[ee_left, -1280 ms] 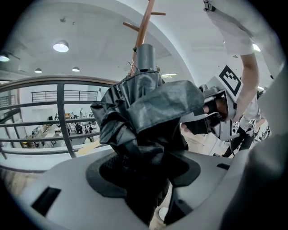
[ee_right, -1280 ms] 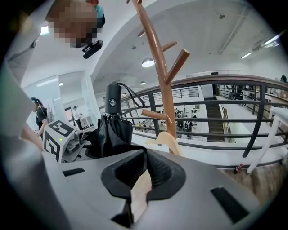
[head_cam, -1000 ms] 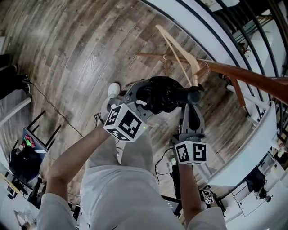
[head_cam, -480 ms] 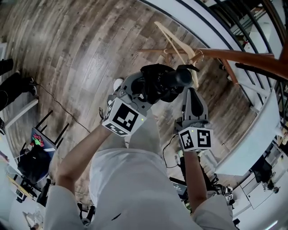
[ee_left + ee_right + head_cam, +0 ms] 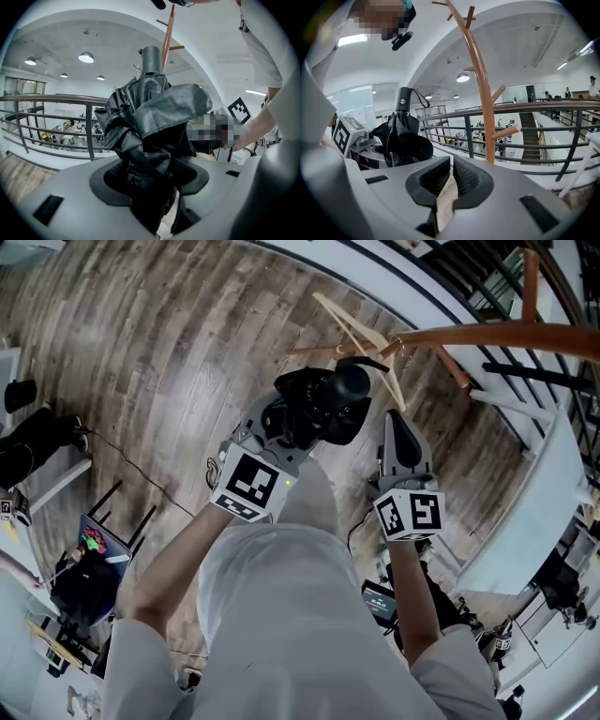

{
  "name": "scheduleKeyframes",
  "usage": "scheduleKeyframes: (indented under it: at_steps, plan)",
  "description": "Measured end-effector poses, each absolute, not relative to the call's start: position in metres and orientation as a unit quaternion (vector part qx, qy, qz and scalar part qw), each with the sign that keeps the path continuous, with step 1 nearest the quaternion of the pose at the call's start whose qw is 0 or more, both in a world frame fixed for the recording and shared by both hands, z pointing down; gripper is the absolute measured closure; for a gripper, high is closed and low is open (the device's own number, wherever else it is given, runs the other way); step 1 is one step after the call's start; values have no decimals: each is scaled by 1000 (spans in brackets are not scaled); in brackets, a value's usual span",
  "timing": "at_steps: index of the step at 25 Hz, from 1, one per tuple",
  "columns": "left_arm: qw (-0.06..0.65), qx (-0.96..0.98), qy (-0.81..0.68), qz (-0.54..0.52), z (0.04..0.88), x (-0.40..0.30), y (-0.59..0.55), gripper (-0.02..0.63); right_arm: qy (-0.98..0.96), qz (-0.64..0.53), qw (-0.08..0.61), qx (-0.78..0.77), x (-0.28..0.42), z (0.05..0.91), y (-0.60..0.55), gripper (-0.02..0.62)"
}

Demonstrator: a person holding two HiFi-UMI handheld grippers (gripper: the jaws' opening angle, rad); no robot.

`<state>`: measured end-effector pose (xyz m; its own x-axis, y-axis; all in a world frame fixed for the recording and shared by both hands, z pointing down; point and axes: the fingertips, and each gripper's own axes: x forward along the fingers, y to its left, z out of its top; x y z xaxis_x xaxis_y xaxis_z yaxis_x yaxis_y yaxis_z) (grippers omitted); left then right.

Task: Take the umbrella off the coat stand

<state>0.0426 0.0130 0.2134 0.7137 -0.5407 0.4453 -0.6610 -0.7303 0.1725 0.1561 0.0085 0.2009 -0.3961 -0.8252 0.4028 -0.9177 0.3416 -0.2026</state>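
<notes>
the folded black fabric umbrella is clamped in the left gripper, whose jaws stand fairly wide, pressed on the bunched canopy low down. in the left gripper view its long axis runs nearly upright, out from between the jaws. the grey cylindrical handle is at the top and the loose folds spill out to the sides below it. in the right gripper view the same umbrella stands upright at the left, handle uppermost, with a thin black strap loop curving off beside the handle. in the head view it is seen almost end on, the round handle end pointing up toward the camera, in front of the person's body.

the curved orange-brown wooden coat stand rises to the right of the umbrella in the right gripper view, with clear space between pole and fabric. in the head view the strap lies close to one of the stand's pegs, and i cannot tell whether they touch.

the right gripper is beside the umbrella, to its right, not touching it. its jaws are drawn close together, with only a thin slit between the ribbed pads and nothing in it.

beneath all this lies the grey-brown wood-plank floor. a dark metal railing runs behind the stand.
</notes>
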Motion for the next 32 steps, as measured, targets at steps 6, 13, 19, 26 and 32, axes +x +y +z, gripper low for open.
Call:
scheduleKeyframes:
  at_steps: [6, 13, 19, 26, 32]
  plan:
    - [171, 910, -334, 175, 188, 39, 15, 356, -815, 183, 106, 539, 155, 170, 5, 552]
    - [173, 910, -339, 163, 151, 38, 17, 356, -818, 173, 92, 540, 150, 135, 8, 552]
    - [177, 911, -336, 158, 125, 52, 24, 356, -831, 149, 69, 531, 156, 96, 14, 552]
    - [185, 914, -333, 137, 89, 48, 23, 356, -841, 133, 57, 522, 154, 62, 10, 552]
    - [188, 917, -332, 115, 61, 48, 18, 356, -839, 111, 55, 530, 160, 37, 16, 552]
